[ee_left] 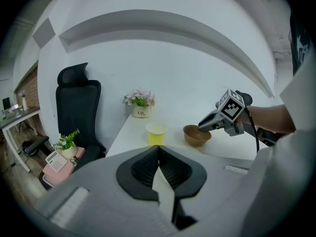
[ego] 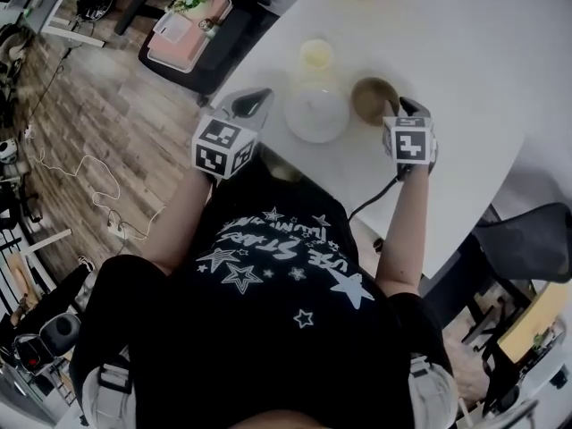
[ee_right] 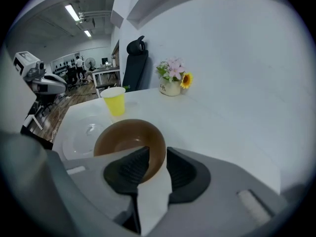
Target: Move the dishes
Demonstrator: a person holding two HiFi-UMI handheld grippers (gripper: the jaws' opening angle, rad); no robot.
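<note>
A brown bowl [ego: 374, 99] stands on the white table [ego: 465, 79], beside a white plate [ego: 315, 114] and a yellow cup [ego: 316, 54]. My right gripper [ego: 399, 107] is at the bowl's near rim. In the right gripper view the bowl [ee_right: 129, 139] has its rim between the two pads, with a gap showing on the outer side, so the gripper [ee_right: 157, 157] is open. My left gripper [ego: 253, 104] hovers at the table's edge, left of the plate, and holds nothing. Its pads meet at the tips [ee_left: 158, 149]. From there I see the cup [ee_left: 156, 134] and bowl [ee_left: 196, 135].
A small flower pot [ee_left: 140, 102] stands at the table's far end. A black office chair [ee_left: 76, 112] and a pink box with a plant [ego: 188, 29] are beside the table on the wooden floor. Another dark chair [ego: 527, 239] is at the right.
</note>
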